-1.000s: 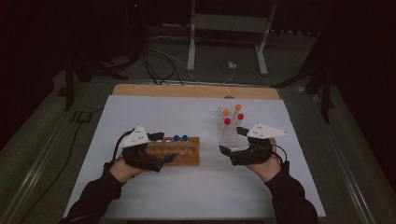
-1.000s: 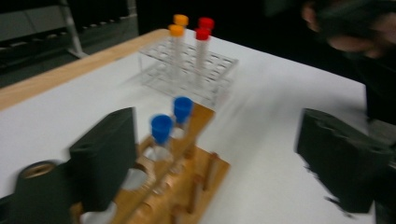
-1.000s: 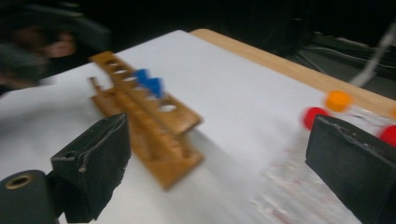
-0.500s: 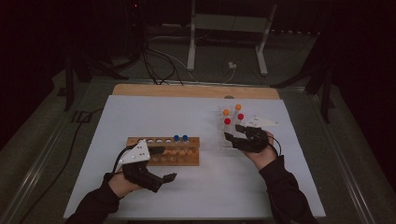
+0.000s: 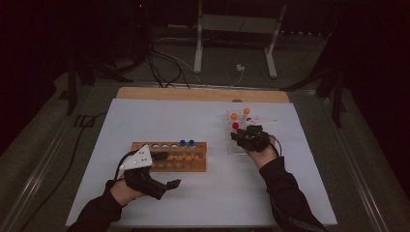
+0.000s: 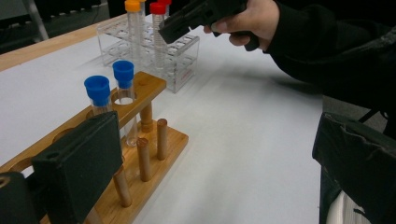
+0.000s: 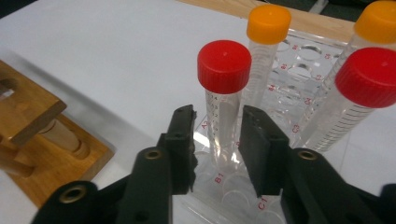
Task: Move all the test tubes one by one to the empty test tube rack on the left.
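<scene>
Dark floor, cables and a metal stand ring the white table top (image 5: 203, 121). On it, at about 7 o'clock from the middle, lies a wooden rack (image 5: 170, 155) with two blue-capped tubes (image 5: 187, 144) standing at its right end; at 2 o'clock sits a clear plastic rack (image 5: 238, 140) holding orange- and red-capped tubes.

Judging from this layout, the work is moving tubes from the clear rack to the wooden one: two are across, four remain, and most wooden holes stand empty.

The right gripper (image 7: 215, 140) has just been closing its jaws around the nearest red-capped tube (image 7: 224, 107), which stands upright in the clear rack. The jaws are narrow on either side of the tube's wall, and I cannot tell whether the pads press it yet. The left gripper (image 5: 159, 183) waits at the wooden rack's 6 o'clock side with its jaws wide and nothing between them.

The right gripper view gives the tube's printed scale and the rack's hole labels. The left gripper view gives the wooden rack's pegs (image 6: 149, 149) and the blue caps from the side. The high view gives the whole layout.
</scene>
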Demonstrator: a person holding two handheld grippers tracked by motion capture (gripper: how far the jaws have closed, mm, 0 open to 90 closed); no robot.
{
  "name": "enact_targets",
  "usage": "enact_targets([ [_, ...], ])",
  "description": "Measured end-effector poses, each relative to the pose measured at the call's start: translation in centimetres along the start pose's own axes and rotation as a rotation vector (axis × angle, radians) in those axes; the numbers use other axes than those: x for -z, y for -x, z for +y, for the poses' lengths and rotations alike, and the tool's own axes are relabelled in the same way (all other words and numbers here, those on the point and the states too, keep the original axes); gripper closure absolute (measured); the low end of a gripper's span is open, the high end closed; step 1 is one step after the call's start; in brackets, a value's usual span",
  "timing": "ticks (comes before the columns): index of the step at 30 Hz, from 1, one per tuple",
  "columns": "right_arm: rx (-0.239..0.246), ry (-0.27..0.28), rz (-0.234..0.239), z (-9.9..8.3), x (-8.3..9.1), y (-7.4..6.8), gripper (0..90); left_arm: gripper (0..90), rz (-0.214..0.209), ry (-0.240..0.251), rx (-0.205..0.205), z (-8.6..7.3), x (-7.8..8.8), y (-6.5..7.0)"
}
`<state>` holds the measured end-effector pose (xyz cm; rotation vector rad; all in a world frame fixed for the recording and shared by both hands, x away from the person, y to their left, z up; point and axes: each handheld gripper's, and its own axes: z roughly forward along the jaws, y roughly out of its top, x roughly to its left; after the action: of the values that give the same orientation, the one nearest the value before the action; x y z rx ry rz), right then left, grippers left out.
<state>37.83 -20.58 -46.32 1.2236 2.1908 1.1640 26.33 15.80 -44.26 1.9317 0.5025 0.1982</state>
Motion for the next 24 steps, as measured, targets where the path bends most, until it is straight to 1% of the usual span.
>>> enact_targets([
  [2,-0.002,-0.003,-0.005,0.0,-0.3,0.0,69.5,2.5,0.004,-0.001,0.000,0.0,0.0,0.0],
  [4,0.005,-0.003,-0.022,0.0,-0.5,-0.2,71.0,2.4,0.005,-0.002,-0.002,0.0,0.0,0.0],
  [7,0.016,-0.009,-0.036,0.0,-0.8,-0.3,72.3,2.4,0.007,0.000,-0.002,0.0,0.1,-0.1],
  [10,0.026,-0.009,-0.049,0.1,-0.9,-0.4,73.4,2.4,0.010,0.002,0.000,0.0,0.1,-0.1],
  [12,0.045,-0.009,-0.067,0.0,-0.9,-0.6,74.5,2.4,0.005,0.004,0.005,0.0,0.1,-0.2],
  [13,0.047,-0.012,-0.070,0.1,-0.9,-0.7,74.6,2.4,0.011,0.004,0.003,0.0,0.1,-0.2],
  [14,0.045,-0.014,-0.070,0.1,-0.9,-0.6,74.7,2.5,0.007,0.004,0.006,0.0,0.1,-0.2],
  [17,0.047,-0.010,-0.068,0.3,-0.7,-0.7,74.8,2.5,0.005,0.003,0.006,0.1,0.1,-0.2],
  [19,0.059,-0.007,-0.072,0.5,-0.3,-0.8,74.8,2.5,0.007,0.003,0.004,0.1,0.2,-0.2],
  [20,0.061,-0.002,-0.070,0.7,-0.1,-0.8,74.9,2.5,0.002,0.005,0.007,0.2,0.2,-0.2],
  [24,0.066,0.025,-0.061,1.5,0.9,-0.8,74.9,2.5,0.008,0.011,0.007,0.3,0.3,-0.2],
])
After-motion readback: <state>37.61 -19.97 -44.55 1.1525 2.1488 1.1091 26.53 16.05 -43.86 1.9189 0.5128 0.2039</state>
